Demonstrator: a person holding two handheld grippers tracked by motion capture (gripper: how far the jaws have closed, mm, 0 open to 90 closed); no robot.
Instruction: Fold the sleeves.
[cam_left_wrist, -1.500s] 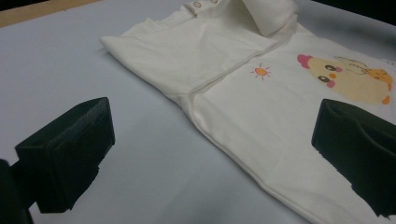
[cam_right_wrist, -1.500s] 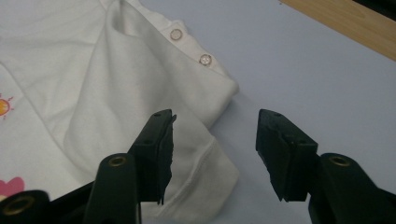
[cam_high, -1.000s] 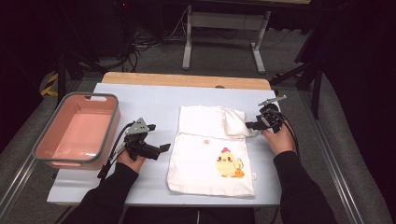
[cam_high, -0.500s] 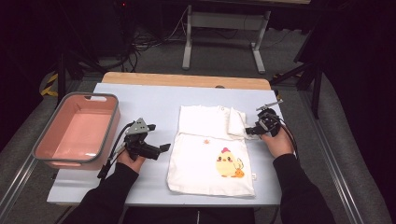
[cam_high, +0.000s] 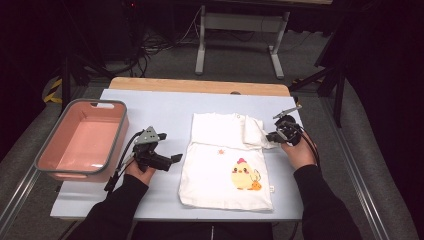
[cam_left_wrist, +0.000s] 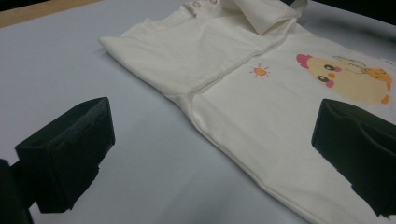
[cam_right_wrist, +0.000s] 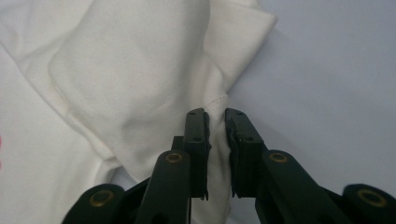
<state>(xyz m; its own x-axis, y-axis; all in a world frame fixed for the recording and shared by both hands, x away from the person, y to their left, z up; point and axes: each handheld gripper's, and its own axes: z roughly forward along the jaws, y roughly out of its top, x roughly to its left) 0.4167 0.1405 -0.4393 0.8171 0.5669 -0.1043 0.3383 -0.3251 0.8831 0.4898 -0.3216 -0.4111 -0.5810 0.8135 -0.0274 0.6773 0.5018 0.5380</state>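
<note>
- The tabletop carries everything under a pale sheet.
- A pink tub stands well to the left of the left fingers.
- The white shirt, printed with a chick, lies flat between the two grippers; its edge runs just beyond the left fingers and its folded sleeve reaches the right ones.
- The left gripper rests beside the shirt's left edge, its fingers wide apart with nothing between them.
- The right gripper has just been closing; its fingers now pinch the sleeve's hem between the pads.
</note>
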